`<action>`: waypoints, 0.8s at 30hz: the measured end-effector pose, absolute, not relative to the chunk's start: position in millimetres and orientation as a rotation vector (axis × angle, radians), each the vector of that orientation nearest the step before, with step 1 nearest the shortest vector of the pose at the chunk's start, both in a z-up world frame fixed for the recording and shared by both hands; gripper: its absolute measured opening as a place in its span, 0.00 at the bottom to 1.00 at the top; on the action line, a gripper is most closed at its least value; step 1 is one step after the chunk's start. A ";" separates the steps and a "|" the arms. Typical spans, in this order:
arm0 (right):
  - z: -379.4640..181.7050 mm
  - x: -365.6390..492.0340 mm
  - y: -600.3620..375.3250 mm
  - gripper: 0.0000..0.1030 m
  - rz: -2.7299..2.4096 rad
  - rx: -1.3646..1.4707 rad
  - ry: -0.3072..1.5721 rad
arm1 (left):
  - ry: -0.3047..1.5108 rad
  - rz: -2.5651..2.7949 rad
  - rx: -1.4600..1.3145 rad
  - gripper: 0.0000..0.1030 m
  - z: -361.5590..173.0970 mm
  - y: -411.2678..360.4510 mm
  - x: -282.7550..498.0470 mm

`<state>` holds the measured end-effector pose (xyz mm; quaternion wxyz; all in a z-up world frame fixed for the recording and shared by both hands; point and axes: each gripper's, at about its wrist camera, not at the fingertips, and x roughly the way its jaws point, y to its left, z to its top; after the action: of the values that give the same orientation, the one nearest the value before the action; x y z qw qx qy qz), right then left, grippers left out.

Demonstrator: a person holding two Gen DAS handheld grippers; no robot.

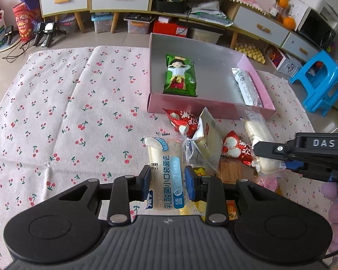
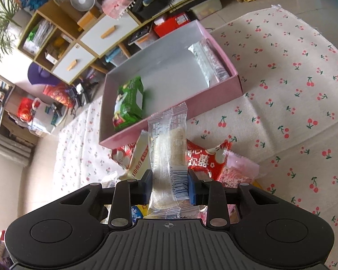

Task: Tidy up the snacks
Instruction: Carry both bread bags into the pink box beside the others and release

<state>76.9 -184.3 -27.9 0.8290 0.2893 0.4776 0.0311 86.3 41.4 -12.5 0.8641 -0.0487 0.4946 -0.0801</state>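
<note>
Two packets in pink box (image 1: 210,104) (each gripper clamps one more).

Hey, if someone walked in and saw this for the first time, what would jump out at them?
Probably the pink box on the cherry-print cloth, with a green snack pack lying inside it. Next, the loose snack pile just in front of the box. Each pair of tongs grips a wrapped snack: the left tongs a bread pack, the right tongs a clear-wrapped bar.
</note>
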 end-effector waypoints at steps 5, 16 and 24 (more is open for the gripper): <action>-20.1 76.4 -195.9 0.29 0.062 0.659 0.983 | 1.025 -0.163 -0.145 0.28 -7.5 44.6 89.0; -6.1 97.7 -219.1 0.29 0.066 0.698 0.926 | 0.959 -0.212 -0.186 0.28 7.0 31.5 119.9; -12.2 138.2 -231.7 0.29 0.072 0.703 0.911 | 0.960 -0.259 -0.184 0.28 4.0 7.9 162.0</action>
<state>138.2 -231.7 -12.2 0.8384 0.3323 0.4306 0.0341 162.0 7.9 4.0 0.8750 -0.0880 0.4596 -0.1240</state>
